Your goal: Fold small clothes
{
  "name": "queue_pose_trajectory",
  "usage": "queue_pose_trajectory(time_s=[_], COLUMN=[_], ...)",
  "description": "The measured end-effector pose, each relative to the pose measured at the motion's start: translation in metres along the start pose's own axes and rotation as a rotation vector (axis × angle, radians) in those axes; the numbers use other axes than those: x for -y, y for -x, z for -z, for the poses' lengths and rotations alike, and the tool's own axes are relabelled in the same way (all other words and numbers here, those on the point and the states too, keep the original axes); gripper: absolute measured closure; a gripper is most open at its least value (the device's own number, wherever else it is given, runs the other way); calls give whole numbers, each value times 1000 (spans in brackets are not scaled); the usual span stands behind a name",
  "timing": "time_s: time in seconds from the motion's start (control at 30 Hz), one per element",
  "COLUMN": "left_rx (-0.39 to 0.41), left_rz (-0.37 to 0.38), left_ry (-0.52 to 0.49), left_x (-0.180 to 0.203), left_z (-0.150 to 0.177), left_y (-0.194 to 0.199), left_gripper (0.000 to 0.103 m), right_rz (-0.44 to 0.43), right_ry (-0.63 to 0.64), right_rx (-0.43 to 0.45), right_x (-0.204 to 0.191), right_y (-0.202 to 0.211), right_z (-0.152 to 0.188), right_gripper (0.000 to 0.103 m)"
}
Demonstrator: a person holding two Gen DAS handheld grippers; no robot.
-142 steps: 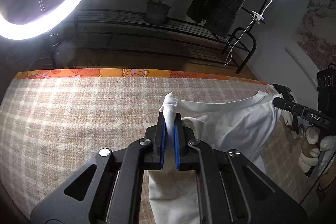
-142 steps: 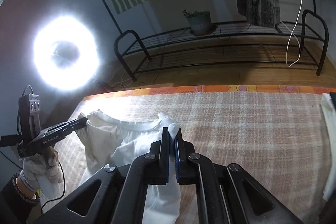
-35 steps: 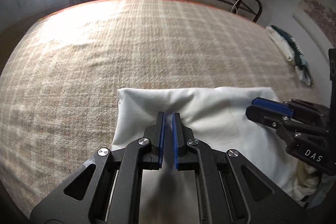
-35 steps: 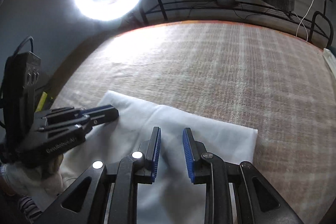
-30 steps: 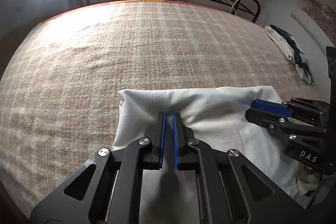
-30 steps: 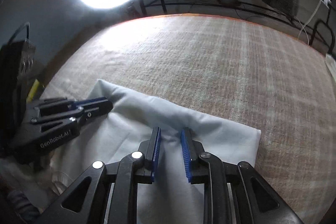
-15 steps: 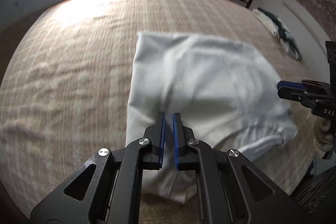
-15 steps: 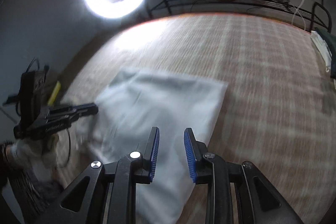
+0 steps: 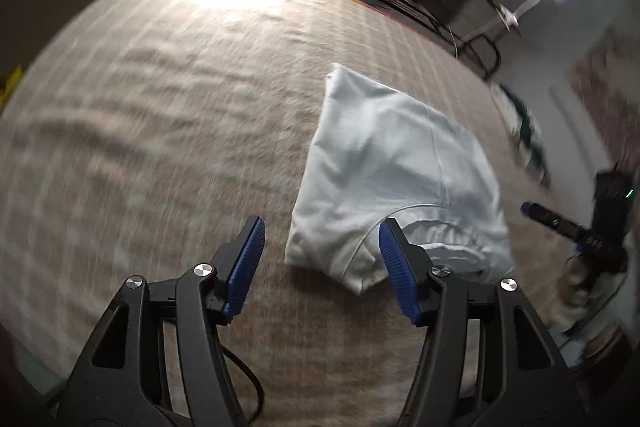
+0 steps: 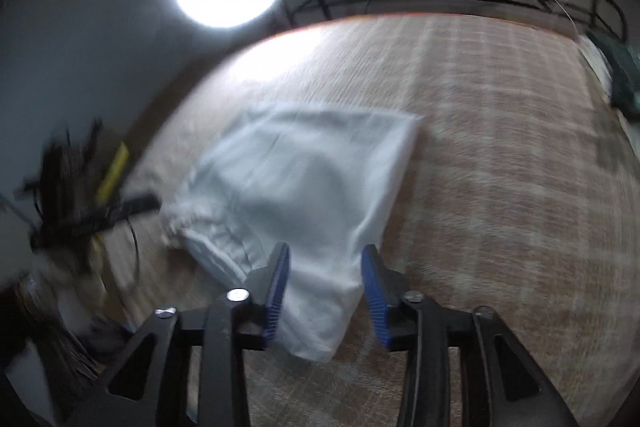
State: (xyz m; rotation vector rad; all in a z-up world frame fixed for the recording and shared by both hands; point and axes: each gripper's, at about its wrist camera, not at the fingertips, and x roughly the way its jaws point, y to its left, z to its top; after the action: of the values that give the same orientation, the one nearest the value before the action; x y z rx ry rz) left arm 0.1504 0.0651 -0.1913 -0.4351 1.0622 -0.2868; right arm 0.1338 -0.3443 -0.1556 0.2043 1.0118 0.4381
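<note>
A folded white garment [image 9: 394,171] is laid flat on the plaid-covered worktop [image 9: 160,115], toward its near edge. The left gripper [image 9: 320,263] is seen with jaws opening, nothing pressed between them. The right gripper [image 10: 324,287] is likewise opening, the garment's near corner lying under its pads, unclamped

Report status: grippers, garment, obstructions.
Left gripper and right gripper jaws opening, gripping nothing. White garment folded on plaid cover. Nothing in the way.
</note>
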Motion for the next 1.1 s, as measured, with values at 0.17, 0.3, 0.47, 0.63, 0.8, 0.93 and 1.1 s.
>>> queue_pose_trajectory(time_s=[0.17, 0.3, 0.47, 0.63, 0.8, 0.93, 1.1], left_rx=[-98, -115, -109, -108, -100, -102, -97], left_rz=[124, 151, 184, 200, 193, 174, 152], left_ry=[300, 361, 416, 433, 429, 413, 371], left_x=[-33, -33, -30, -20, -15, -8, 6], left_z=[18, 24, 20, 12, 4, -2, -8], left_y=[-11, -19, -27, -42, -51, -60, -66], left_gripper=[43, 43, 43, 57, 67, 76, 85], right_rz=[-68, -135, -123, -133, -170, -212, -226], right_ry=[-200, -287, -281, -324, -367, -404, -439], right_rx=[42, 35, 6, -10, -21, 0, 15], right_x=[40, 53, 48, 62, 75, 79, 78], right_y=[1, -12, -33, -47, -64, -75, -86], right_z=[-9, -14, -21, -25, -29, -37, -42], right_gripper=[59, 59, 59, 62, 66, 67, 72])
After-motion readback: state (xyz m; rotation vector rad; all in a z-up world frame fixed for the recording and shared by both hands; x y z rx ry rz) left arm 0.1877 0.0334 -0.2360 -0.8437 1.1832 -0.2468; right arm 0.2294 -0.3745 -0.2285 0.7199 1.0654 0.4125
